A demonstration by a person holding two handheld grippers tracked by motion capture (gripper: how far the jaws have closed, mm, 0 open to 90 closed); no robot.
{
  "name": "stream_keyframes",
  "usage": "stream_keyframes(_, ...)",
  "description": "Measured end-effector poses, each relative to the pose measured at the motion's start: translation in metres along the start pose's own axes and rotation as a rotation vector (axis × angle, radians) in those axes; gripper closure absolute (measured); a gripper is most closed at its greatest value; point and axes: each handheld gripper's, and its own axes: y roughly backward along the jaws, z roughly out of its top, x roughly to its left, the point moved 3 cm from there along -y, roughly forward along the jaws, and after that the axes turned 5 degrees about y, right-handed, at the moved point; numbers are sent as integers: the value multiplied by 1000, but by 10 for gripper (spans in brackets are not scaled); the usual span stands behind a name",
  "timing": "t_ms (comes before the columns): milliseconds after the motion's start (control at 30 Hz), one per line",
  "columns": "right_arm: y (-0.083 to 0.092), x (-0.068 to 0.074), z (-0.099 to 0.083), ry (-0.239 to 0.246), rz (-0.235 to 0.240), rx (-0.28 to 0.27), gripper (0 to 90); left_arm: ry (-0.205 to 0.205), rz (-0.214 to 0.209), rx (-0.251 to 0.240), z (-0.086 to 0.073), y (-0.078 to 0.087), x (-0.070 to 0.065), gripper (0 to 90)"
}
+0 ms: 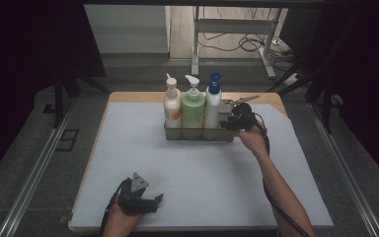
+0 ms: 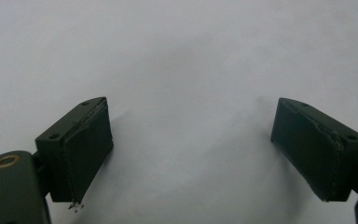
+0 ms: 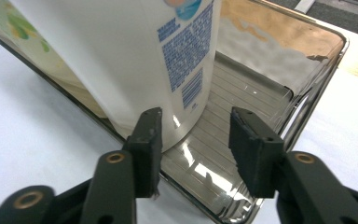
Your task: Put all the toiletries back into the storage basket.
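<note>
Matte white table (image 1: pixel 143 163); glossy white bottle (image 3: pixel 121 60) stands in ribbed metal tray (image 3: pixel 261 93).

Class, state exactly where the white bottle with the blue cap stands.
In the high view, the white bottle stands at the right end of the tray, beside the green bottle, with the right gripper just right of it.

Bottles (image 1: pixel 193 106) crowding tray's (image 1: pixel 200 134) left

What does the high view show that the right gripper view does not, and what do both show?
High view: three pump bottles in a row, the cream bottle and green bottle whole, and the left hand-held gripper near the table's front edge. Right gripper view: blue print on the white bottle and the tray's ribbed floor. Both: white bottle, tray, right hand-held gripper, open.
</note>
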Motion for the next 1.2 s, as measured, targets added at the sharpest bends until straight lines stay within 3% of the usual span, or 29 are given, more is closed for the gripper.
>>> stream_keyframes(567, 14, 8, -5, 41, -2, -22, 302, 0, 0, 0, 0, 0, 0, 120)
stream_keyframes(1200, 32, 31, -17, 121, 57, -17, 132, 1, -1, -2, 0, 0, 0, 121)
